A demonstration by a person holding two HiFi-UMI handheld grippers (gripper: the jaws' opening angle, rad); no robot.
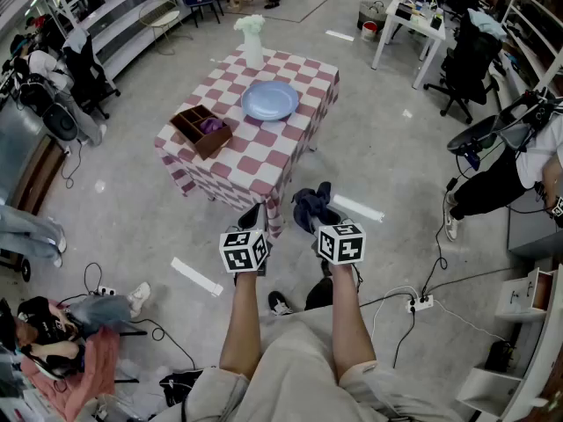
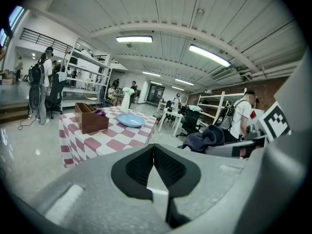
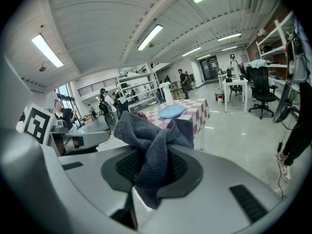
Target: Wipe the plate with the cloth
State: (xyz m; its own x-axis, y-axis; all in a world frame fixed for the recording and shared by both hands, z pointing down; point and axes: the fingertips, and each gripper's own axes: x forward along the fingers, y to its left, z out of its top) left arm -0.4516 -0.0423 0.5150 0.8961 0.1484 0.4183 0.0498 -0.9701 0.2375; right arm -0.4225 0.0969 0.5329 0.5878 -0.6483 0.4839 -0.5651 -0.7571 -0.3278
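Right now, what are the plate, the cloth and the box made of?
The plate: pale blue, smooth, faintly shiny, so ceramic or plastic; I can't tell which.
The cloth: dark grey fabric with a fuzzy weave and floppy folds, perhaps microfibre.
The box: brown, matte, with straight board walls, probably wood.

The plate (image 1: 270,100) lies on the table (image 1: 257,162), past its middle. The box (image 1: 201,130) sits to the plate's left and nearer. The vase (image 1: 252,40) stands behind the plate at the far edge. Before the near edge, off the table, the left gripper (image 1: 253,213) is beside the right gripper (image 1: 317,214), with the cloth (image 1: 308,202) between the right one's jaws.
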